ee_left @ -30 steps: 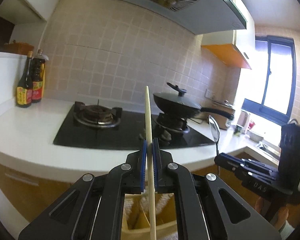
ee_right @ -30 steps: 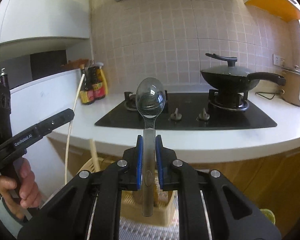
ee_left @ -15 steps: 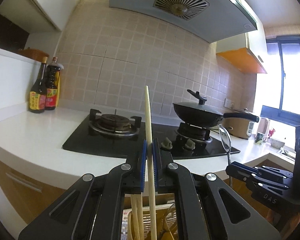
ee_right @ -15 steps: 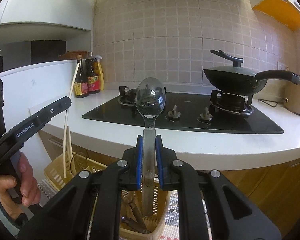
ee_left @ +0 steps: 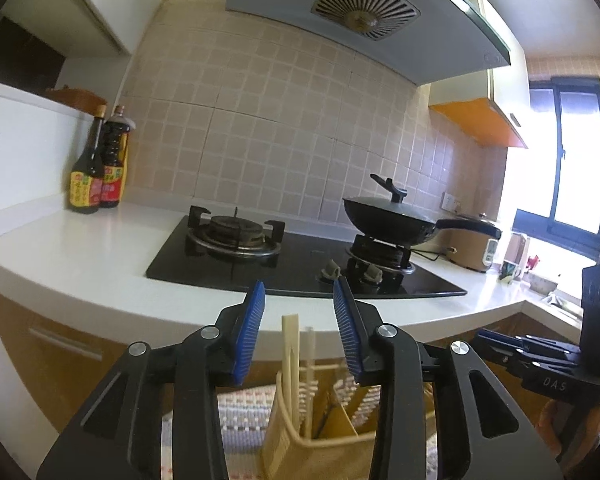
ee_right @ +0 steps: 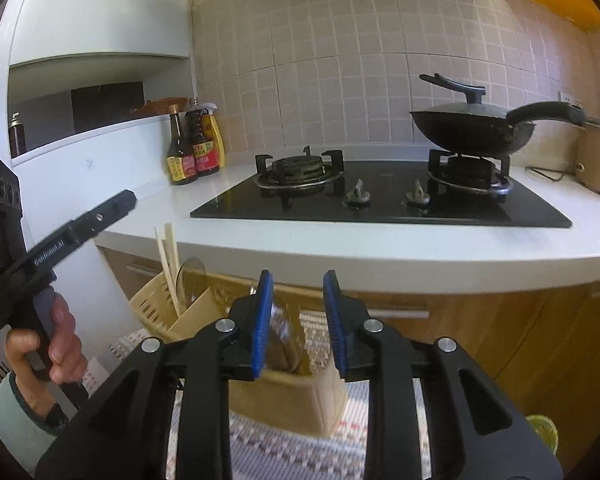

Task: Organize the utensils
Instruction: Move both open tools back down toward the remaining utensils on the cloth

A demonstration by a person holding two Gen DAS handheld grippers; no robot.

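My left gripper (ee_left: 299,308) is open and empty above a cream utensil basket (ee_left: 332,436). Pale chopsticks (ee_left: 290,344) stand upright in the basket, just below the blue pads. My right gripper (ee_right: 298,300) is open over the same basket (ee_right: 288,396). A blurred metal spoon (ee_right: 281,334) sits between its jaws, down in the basket, not gripped. In the right wrist view the chopsticks (ee_right: 168,264) and another spoon (ee_right: 192,276) stand in the basket's left compartment. The left gripper (ee_right: 60,240) shows at the left, held by a hand.
A white counter (ee_right: 380,256) carries a black gas hob (ee_right: 380,204) with a lidded wok (ee_right: 472,128). Sauce bottles (ee_left: 98,172) stand at the counter's left. A rice cooker (ee_left: 472,248) is at the right. A woven mat (ee_right: 300,452) lies under the basket.
Both grippers lowered and opened. The left one let go of the chopstick and the right one let go of the spoon; both utensils dropped into the basket.
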